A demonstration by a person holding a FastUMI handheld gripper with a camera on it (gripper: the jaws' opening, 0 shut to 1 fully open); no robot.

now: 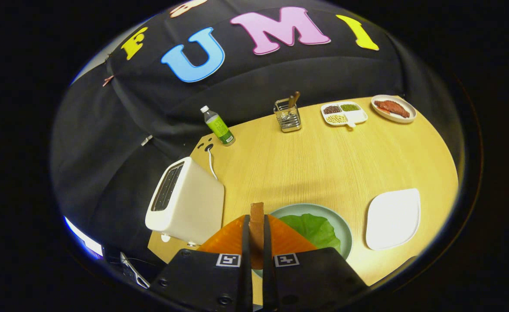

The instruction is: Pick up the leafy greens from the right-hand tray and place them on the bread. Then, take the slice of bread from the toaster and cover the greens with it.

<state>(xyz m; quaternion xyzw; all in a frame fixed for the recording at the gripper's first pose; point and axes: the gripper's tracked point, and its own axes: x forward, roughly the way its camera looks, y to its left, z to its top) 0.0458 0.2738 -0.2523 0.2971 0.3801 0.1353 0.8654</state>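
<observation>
Bread slice [256,229] pinched edge-on in the hand-held gripper [256,242].
Both fingers press it, above leafy greens [313,229] on the green plate [345,225]; toaster [185,203] beside on desk [324,164].

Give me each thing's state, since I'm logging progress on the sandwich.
gripper: shut on the bread slice.
bread slice: held edge-on, above the plate.
leafy greens: lying on the green plate.
toaster: slots empty.
white tray: bare.
bottle: upright, capped.
</observation>
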